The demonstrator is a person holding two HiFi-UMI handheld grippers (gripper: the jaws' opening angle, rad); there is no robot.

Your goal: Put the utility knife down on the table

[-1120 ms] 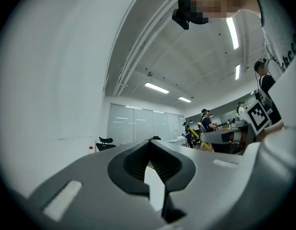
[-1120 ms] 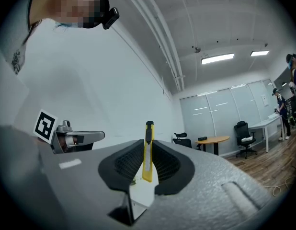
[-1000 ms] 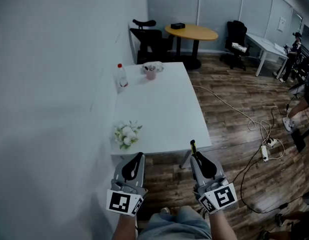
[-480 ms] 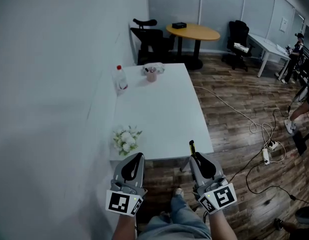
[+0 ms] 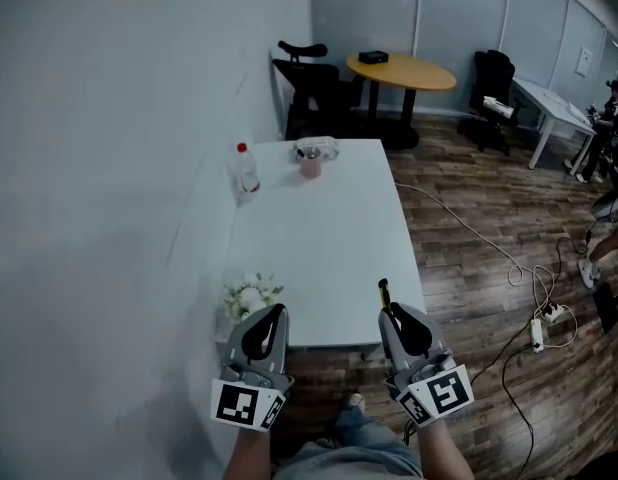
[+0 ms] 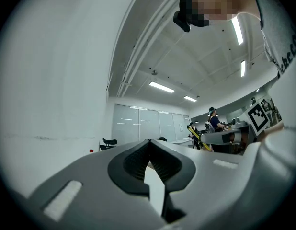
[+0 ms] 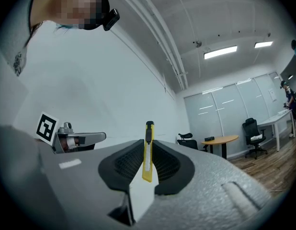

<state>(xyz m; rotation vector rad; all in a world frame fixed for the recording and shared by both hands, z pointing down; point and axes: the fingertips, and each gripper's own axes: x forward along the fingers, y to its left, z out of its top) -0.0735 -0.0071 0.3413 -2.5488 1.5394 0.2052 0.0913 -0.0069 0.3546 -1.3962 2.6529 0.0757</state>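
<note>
A yellow and black utility knife [image 7: 147,150] stands upright between the jaws of my right gripper [image 7: 147,162], which is shut on it. In the head view the utility knife [image 5: 384,293] pokes up from my right gripper [image 5: 395,314] just over the near edge of the long white table [image 5: 329,238]. My left gripper [image 5: 277,314] hovers near the table's near left corner; its jaws meet with nothing between them. The left gripper view shows my left gripper [image 6: 149,159] shut and empty.
A white flower bunch [image 5: 249,295] sits at the table's near left corner. A bottle with a red cap [image 5: 247,168] and a pink cup [image 5: 310,162] stand at the far end. Black chairs [image 5: 307,83] and a round yellow table [image 5: 401,70] lie beyond. Cables [image 5: 534,303] trail over the wooden floor on the right.
The view has shifted forward and a little left, so the table now lies closer under both grippers. Both grippers keep their pose, and the knife stays held.
</note>
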